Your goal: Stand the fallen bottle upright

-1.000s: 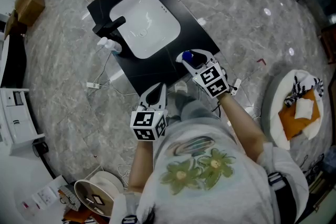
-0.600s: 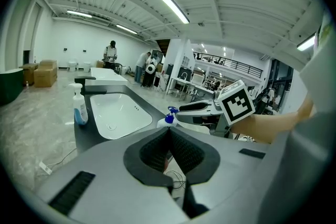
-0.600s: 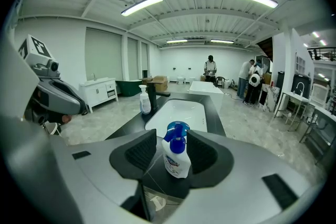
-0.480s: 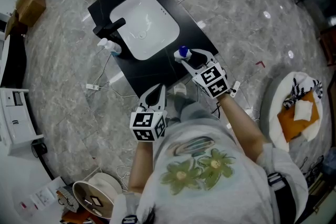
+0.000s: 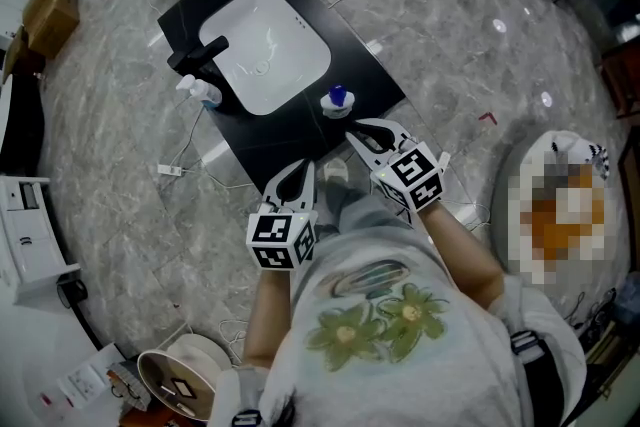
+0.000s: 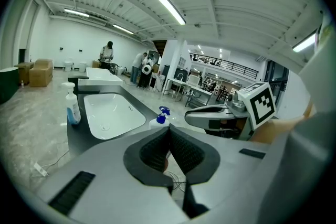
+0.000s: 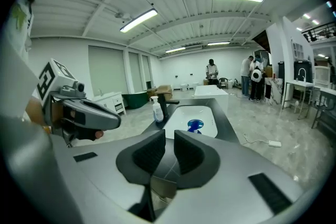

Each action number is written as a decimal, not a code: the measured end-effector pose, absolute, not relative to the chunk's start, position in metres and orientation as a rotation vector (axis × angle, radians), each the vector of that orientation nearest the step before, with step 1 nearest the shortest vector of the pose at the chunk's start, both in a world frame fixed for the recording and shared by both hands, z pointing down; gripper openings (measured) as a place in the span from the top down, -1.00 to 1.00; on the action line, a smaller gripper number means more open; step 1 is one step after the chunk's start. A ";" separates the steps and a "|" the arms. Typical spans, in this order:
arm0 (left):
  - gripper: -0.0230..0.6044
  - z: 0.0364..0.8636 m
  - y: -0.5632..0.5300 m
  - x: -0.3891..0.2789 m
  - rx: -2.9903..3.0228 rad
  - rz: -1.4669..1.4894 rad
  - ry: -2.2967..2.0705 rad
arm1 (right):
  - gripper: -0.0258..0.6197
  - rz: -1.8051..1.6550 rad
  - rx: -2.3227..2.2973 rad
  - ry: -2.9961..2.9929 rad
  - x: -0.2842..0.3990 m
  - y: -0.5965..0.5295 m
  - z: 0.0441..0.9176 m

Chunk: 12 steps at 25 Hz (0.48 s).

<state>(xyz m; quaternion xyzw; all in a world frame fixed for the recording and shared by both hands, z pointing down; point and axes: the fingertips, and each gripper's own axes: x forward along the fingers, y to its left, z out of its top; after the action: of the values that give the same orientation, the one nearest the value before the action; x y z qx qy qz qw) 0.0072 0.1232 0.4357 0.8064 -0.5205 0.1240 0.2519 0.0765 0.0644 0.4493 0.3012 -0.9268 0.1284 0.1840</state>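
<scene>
Closing on nothing, right hand-held gripper (image 7: 169,148), left hand-held gripper (image 6: 169,138) jaws together

Bottle (image 5: 337,101): white body, blue spray cap.
Pose: stood upright, cap on top.
Place: just above the head view's centre, on the black counter (image 5: 275,143), beside the white basin's (image 5: 262,50) lower right corner.

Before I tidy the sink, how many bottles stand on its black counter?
2: a pump bottle beside the black faucet, and a blue-capped spray bottle on the basin's opposite side. None appears hidden.
</scene>
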 end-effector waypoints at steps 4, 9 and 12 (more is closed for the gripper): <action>0.87 0.436 0.129 0.013 2.201 0.333 -1.409 | 0.75 0.354 0.790 -2.643 0.077 0.087 0.446; 0.87 0.435 0.140 0.019 2.218 0.329 -1.394 | 0.78 0.385 0.763 -2.659 0.077 0.108 0.444; 0.87 0.433 0.147 0.023 2.234 0.319 -1.389 | 0.79 0.376 0.738 -2.674 0.075 0.120 0.441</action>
<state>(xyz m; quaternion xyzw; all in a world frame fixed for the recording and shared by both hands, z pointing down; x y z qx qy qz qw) 0.0227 0.1469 0.4334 0.8178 -0.5084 0.1166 0.2432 0.0745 0.1197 0.4408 0.2596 -0.9413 0.1324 0.1702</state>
